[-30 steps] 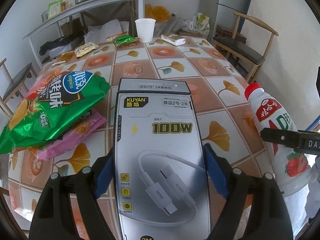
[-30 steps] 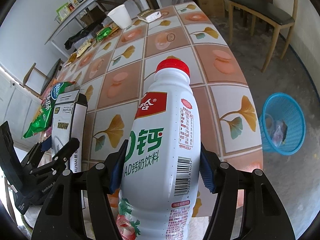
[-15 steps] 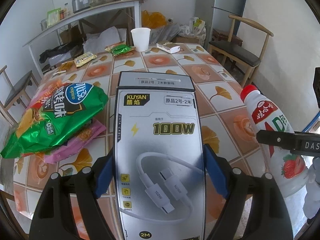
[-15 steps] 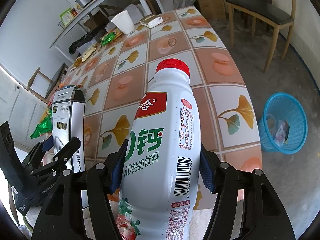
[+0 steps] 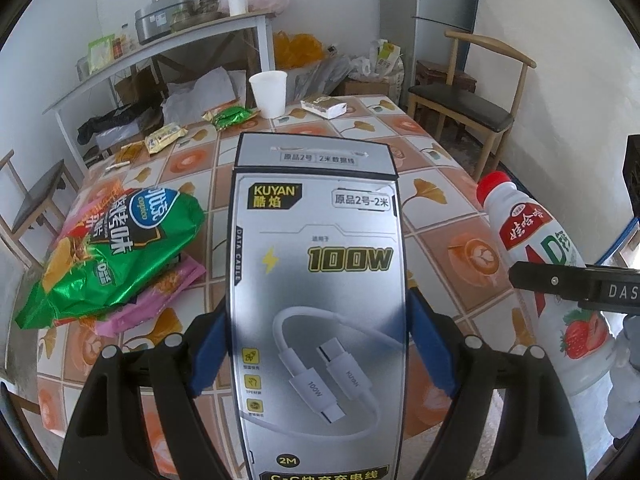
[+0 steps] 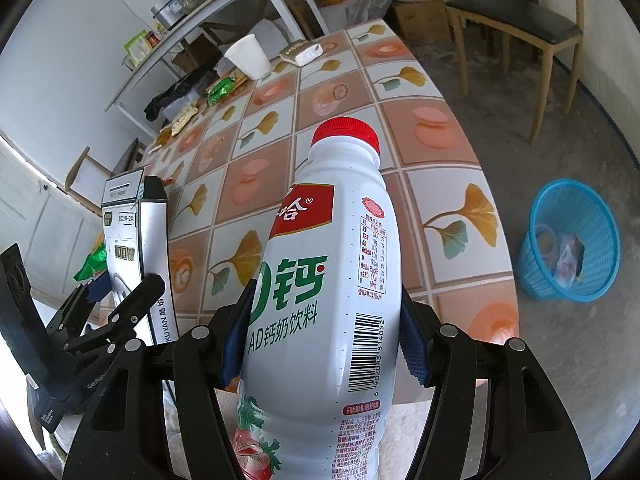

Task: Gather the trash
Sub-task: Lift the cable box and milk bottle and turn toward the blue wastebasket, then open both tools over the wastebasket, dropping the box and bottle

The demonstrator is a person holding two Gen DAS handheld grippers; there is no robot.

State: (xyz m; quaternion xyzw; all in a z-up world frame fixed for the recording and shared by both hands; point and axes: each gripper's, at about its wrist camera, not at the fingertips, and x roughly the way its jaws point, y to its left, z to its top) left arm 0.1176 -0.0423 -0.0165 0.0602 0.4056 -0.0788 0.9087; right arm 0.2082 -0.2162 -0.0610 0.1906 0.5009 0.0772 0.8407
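Note:
My left gripper [image 5: 318, 344] is shut on a silver cable box [image 5: 316, 280] marked 100W and holds it above the near edge of the tiled table [image 5: 440, 216]. My right gripper [image 6: 322, 344] is shut on a white milk-drink bottle [image 6: 328, 292] with a red cap, held upright off the table's near edge. The bottle also shows at the right of the left wrist view [image 5: 548, 280], and the box at the left of the right wrist view [image 6: 136, 248]. A blue trash basket [image 6: 568, 240] with some trash in it stands on the floor to the right of the table.
A green snack bag [image 5: 116, 256] lies on a pink wrapper [image 5: 156, 304] at the table's left. A white paper cup [image 5: 268, 94], a small white pack [image 5: 324, 106] and several wrappers [image 5: 232, 116] lie at the far end. Wooden chairs [image 5: 468, 108] stand right and left; a cluttered shelf stands behind.
Both grippers have risen and drawn back from the table with the box and the bottle still held. More of the room and the far table end shows.

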